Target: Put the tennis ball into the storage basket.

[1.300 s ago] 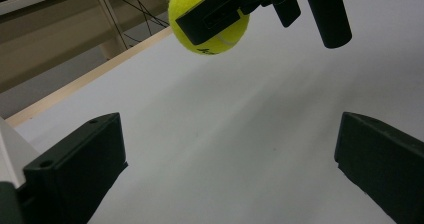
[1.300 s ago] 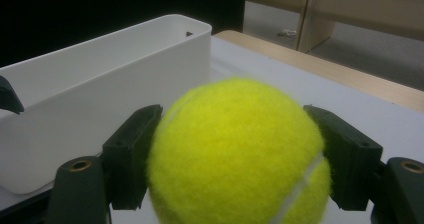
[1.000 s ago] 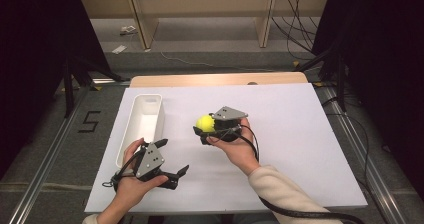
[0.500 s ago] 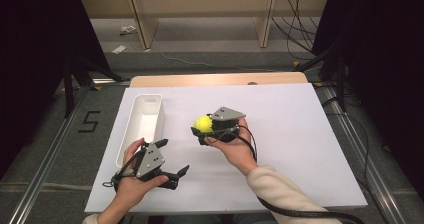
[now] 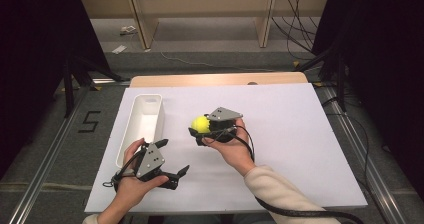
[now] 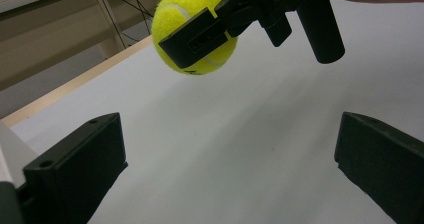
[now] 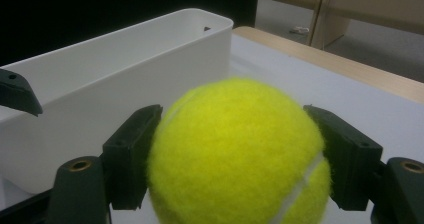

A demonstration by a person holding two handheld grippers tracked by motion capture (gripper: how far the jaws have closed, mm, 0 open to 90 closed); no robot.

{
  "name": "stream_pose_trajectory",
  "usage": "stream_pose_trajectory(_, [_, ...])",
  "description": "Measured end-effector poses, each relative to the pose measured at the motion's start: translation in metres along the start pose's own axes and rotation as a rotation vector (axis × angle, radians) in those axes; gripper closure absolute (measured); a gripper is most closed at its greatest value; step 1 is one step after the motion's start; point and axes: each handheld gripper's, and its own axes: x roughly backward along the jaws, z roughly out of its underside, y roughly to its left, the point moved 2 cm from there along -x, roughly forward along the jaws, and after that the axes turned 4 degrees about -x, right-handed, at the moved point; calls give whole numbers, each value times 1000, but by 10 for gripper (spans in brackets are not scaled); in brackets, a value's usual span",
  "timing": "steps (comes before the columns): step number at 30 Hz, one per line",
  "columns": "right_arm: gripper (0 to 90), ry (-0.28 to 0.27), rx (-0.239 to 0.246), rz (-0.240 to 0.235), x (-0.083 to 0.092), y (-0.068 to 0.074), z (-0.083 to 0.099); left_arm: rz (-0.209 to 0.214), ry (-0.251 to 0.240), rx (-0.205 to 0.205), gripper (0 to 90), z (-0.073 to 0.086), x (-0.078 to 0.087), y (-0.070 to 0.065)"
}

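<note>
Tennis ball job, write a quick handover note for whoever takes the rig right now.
Right tongs: shut on the tennis ball, held above the white table, just right of the white bin.
Left tongs: open, nothing between them, low near the table's front edge, below the bin.
Done: ball picked up.
Left: probably carry it over the bin and release it; the bin looks empty.
</note>
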Motion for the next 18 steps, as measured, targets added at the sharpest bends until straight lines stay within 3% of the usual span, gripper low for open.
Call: stream_pose_trajectory(18, [273, 4, -1, -15, -8, 9, 0, -2, 1, -1, 0, 0, 0, 0])
